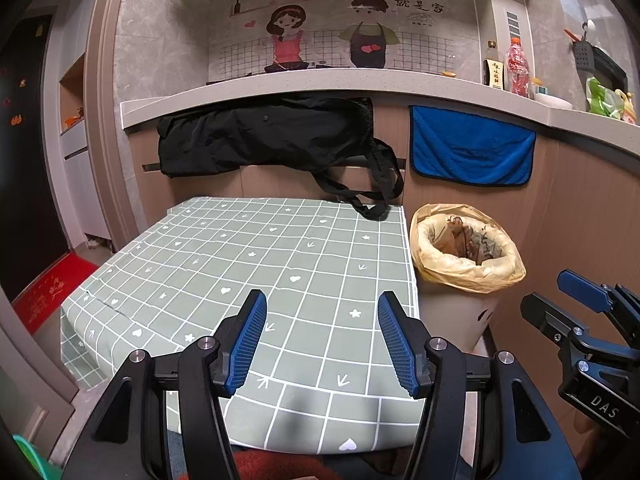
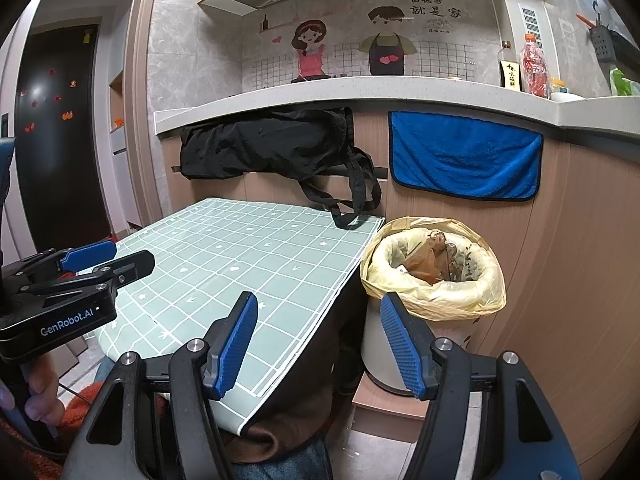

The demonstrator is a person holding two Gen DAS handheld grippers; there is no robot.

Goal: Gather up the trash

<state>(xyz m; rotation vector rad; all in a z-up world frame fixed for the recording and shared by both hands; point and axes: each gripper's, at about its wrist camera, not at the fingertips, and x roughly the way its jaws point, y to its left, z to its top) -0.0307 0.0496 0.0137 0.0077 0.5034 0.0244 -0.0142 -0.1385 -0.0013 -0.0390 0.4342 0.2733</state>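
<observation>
Right gripper (image 2: 316, 344) in the foreground, jaws apart and empty — the bin (image 2: 434, 276), lined with a yellow bag and holding brown trash, lies just ahead and slightly to its right, beside the table (image 2: 248, 248). Left gripper (image 1: 322, 340), also apart and empty, hovers over the cloth — farther from the bin.

Bin (image 1: 466, 264) right of counter (image 1: 248, 264); bag (image 1: 264, 136) behind, straps on counter; towel (image 1: 472, 148) above bin.
</observation>
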